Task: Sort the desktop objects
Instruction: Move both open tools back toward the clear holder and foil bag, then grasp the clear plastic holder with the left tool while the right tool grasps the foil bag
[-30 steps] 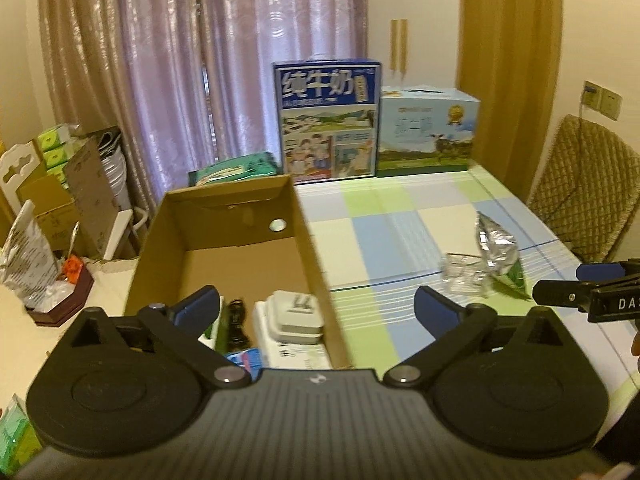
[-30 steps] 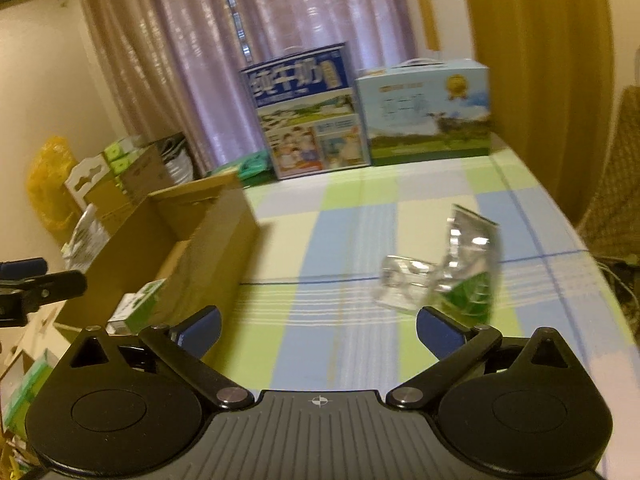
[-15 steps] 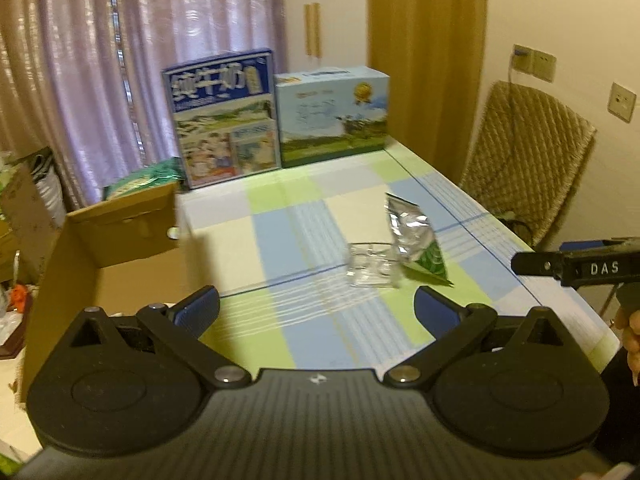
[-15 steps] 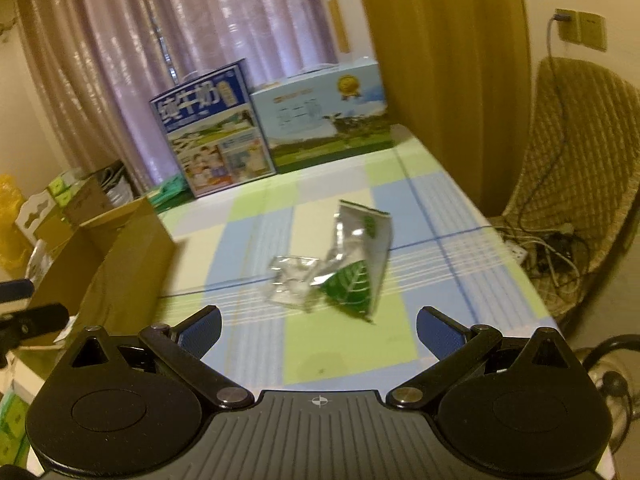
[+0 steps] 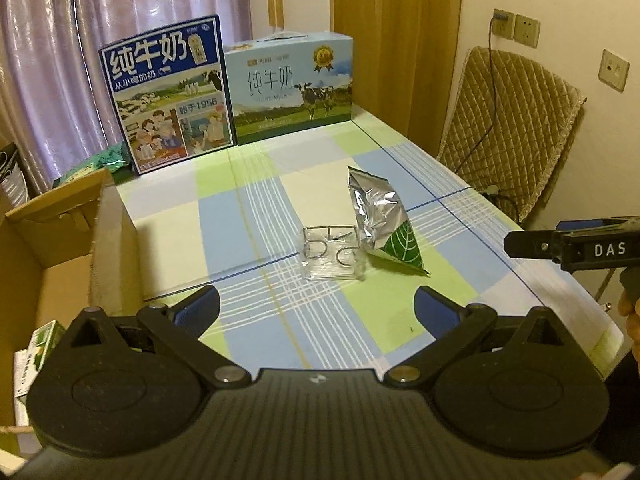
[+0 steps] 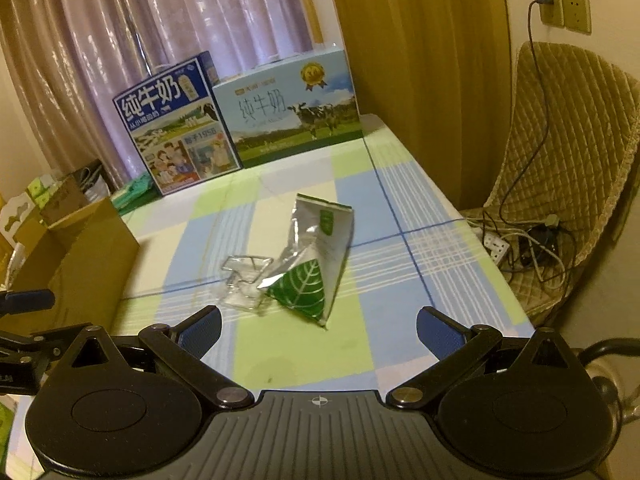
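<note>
Both spread: left gripper (image 5: pixel 316 312), right gripper (image 6: pixel 319 328); only right view shows power strip (image 6: pixel 496 246)

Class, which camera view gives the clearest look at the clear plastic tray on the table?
The left wrist view: the tray shows whole, its edges and round cut-outs sharp, just left of the foil bag. In the right wrist view the tray is blurrier, and the bag covers its right side.
</note>
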